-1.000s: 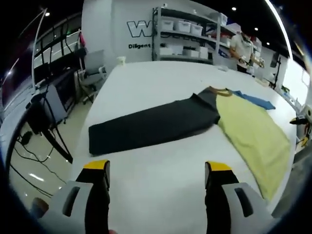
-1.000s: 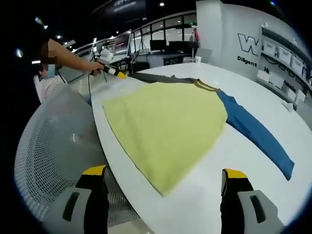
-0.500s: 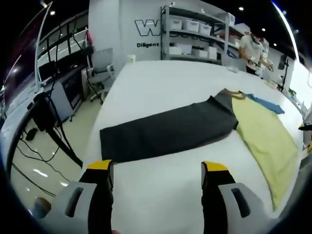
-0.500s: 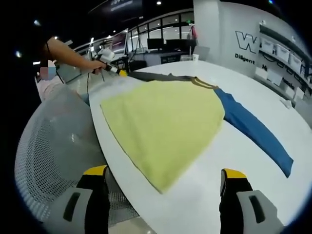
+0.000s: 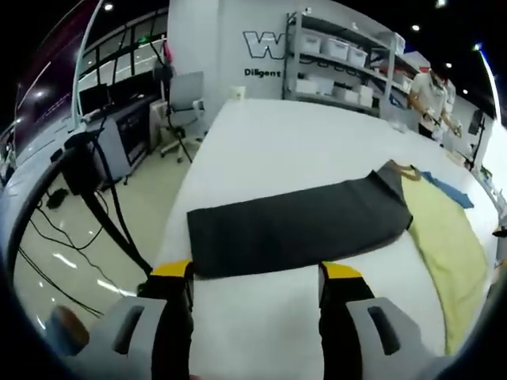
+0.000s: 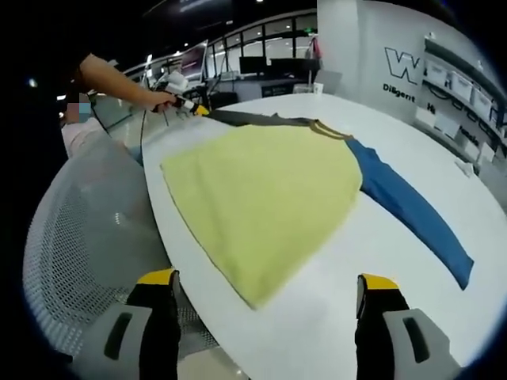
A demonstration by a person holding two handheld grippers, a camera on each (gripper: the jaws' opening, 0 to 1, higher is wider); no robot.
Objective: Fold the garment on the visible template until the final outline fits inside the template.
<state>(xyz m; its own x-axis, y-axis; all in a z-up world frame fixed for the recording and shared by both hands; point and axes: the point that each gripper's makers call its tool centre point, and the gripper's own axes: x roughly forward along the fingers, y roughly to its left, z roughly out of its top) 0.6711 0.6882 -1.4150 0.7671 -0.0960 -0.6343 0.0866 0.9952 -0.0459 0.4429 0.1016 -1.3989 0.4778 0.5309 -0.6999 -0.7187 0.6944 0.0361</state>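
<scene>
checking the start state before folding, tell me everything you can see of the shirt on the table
The shirt lies flat and unfolded on the white table, a soft knit with a yellow body, one dark grey sleeve, one blue sleeve and an ochre neckband. Both sleeves stretch straight out. The left claw sits open at the grey cuff; the right claw is open near the hem.

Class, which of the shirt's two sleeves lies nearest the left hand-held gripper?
The dark grey sleeve, just beyond the left hand-held gripper; the blue sleeve lies far off.
</scene>
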